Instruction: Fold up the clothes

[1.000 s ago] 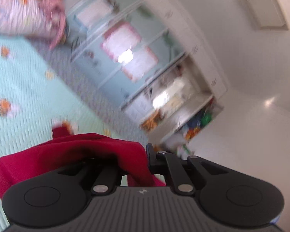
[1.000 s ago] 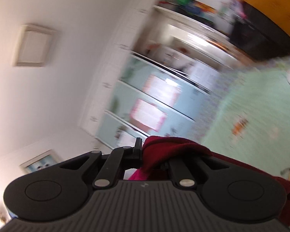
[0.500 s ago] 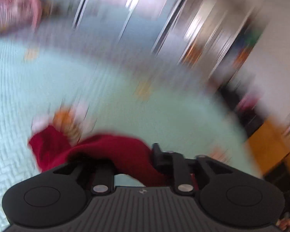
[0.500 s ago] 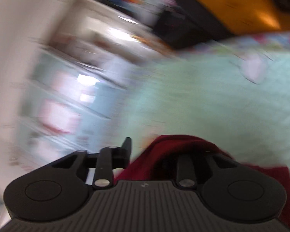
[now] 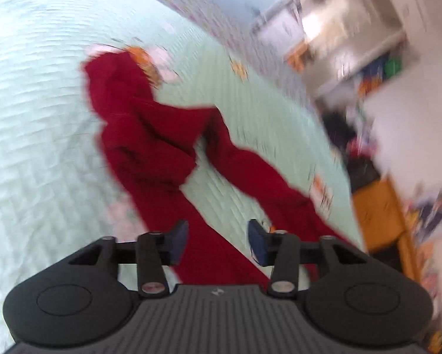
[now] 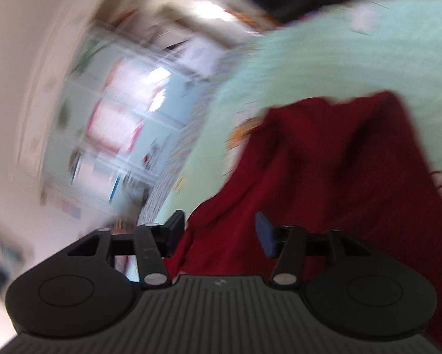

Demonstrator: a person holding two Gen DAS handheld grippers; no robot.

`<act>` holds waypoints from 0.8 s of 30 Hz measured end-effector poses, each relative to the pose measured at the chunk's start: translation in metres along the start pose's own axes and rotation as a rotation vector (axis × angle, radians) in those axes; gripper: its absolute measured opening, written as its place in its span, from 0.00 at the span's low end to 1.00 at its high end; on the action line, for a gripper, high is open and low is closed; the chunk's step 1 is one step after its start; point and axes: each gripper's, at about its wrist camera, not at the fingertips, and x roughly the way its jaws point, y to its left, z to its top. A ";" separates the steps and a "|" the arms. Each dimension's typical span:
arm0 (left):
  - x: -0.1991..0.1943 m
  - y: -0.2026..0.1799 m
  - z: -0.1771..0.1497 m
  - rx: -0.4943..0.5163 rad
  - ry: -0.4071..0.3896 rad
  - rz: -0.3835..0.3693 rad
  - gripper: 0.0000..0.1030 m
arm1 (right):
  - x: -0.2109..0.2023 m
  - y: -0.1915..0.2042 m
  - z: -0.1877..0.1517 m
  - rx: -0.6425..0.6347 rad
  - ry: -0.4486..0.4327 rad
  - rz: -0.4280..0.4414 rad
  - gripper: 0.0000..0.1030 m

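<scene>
A dark red garment (image 5: pixel 150 135) lies rumpled on the pale green quilted bedspread (image 5: pixel 32 118), one long part trailing toward the lower right. My left gripper (image 5: pixel 218 240) hovers over its near end, jaws opening, with red cloth lying below the gap and the pads (image 5: pixel 179 236) not pressing on it. In the right wrist view the same red garment (image 6: pixel 324 159) spreads over the bedspread (image 6: pixel 309 62). My right gripper (image 6: pixel 219 233) is over its near edge, jaws opening, the cloth loose beneath them. Both views are blurred.
The bed's edge with a patterned border (image 5: pixel 221 17) runs along the far side. Beyond it stand pale blue cupboards (image 6: pixel 126 112) and shelves with toys (image 5: pixel 377 67). Orange wooden furniture (image 5: pixel 380 212) stands at the right of the bed.
Both grippers were shut on the red garment and held it up; they swung down toward the bed, their jaws parted, and the garment now lies on the bedspread.
</scene>
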 end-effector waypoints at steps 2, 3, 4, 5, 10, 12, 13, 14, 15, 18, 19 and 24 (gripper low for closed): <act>-0.014 0.015 -0.009 -0.056 -0.036 0.007 0.51 | 0.023 0.045 -0.026 -0.191 0.085 0.020 0.65; -0.019 0.022 -0.012 -0.081 -0.041 0.012 0.51 | 0.038 0.069 -0.042 -0.291 0.137 0.036 0.65; -0.020 0.029 -0.014 -0.099 -0.043 0.018 0.51 | 0.054 0.091 -0.059 -0.393 0.190 0.056 0.65; -0.021 0.034 -0.016 -0.113 -0.044 0.024 0.51 | 0.071 0.112 -0.078 -0.498 0.235 0.071 0.65; -0.023 0.050 -0.015 -0.155 -0.046 0.042 0.53 | 0.151 0.187 -0.172 -0.933 0.385 0.105 0.65; -0.024 0.055 -0.013 -0.167 -0.046 0.038 0.54 | 0.171 0.199 -0.200 -1.033 0.419 0.115 0.65; -0.024 0.058 -0.013 -0.179 -0.049 0.036 0.55 | 0.180 0.205 -0.213 -1.081 0.434 0.117 0.65; -0.025 0.062 -0.014 -0.194 -0.054 0.034 0.55 | 0.190 0.209 -0.225 -1.129 0.439 0.100 0.65; -0.026 0.066 -0.016 -0.209 -0.058 0.031 0.56 | 0.203 0.211 -0.234 -1.175 0.445 0.061 0.65; -0.026 0.078 -0.020 -0.255 -0.064 0.021 0.60 | 0.230 0.206 -0.252 -1.252 0.466 -0.017 0.64; -0.027 0.080 -0.022 -0.263 -0.061 0.015 0.60 | 0.232 0.202 -0.252 -1.237 0.459 -0.010 0.63; -0.025 0.085 -0.032 -0.270 -0.050 0.000 0.60 | 0.234 0.183 -0.213 -0.853 0.562 0.050 0.14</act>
